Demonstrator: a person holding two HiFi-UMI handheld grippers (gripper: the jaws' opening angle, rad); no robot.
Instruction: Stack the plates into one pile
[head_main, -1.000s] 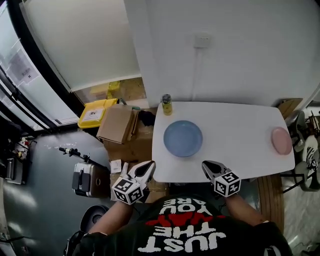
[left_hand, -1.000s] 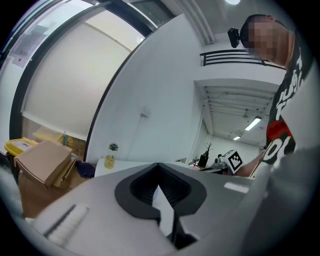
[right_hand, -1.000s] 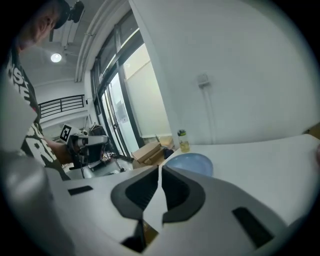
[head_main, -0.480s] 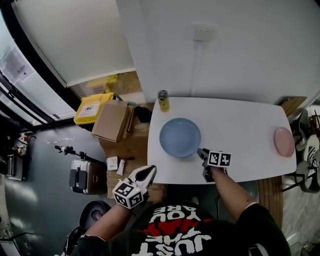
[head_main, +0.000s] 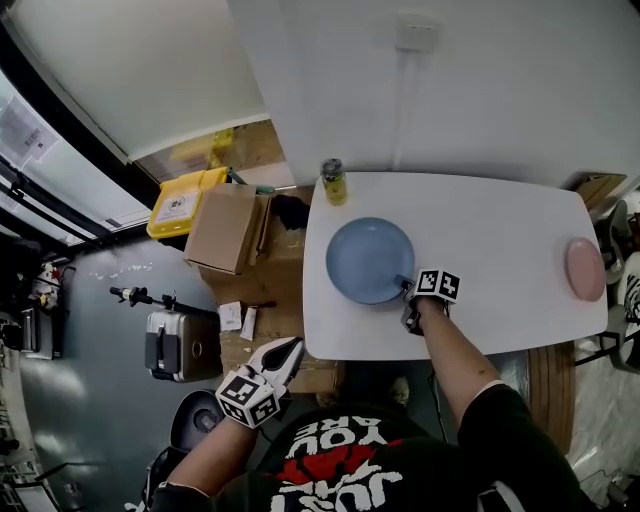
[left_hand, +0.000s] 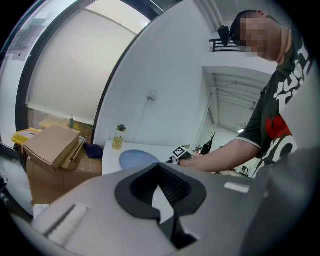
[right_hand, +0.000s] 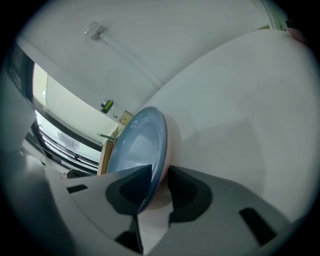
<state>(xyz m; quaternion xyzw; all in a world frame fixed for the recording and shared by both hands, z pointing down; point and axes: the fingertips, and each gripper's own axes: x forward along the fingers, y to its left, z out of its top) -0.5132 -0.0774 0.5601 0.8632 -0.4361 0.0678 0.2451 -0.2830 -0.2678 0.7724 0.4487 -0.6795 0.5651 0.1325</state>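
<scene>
Blue round plate on white table, left-centre; R gripper jaws just been opening, plate's near rim between them, unclamped. L gripper closed, empty, off table. Pink round plate at far right edge.

Smooth glossy blue plate, matt white table
</scene>
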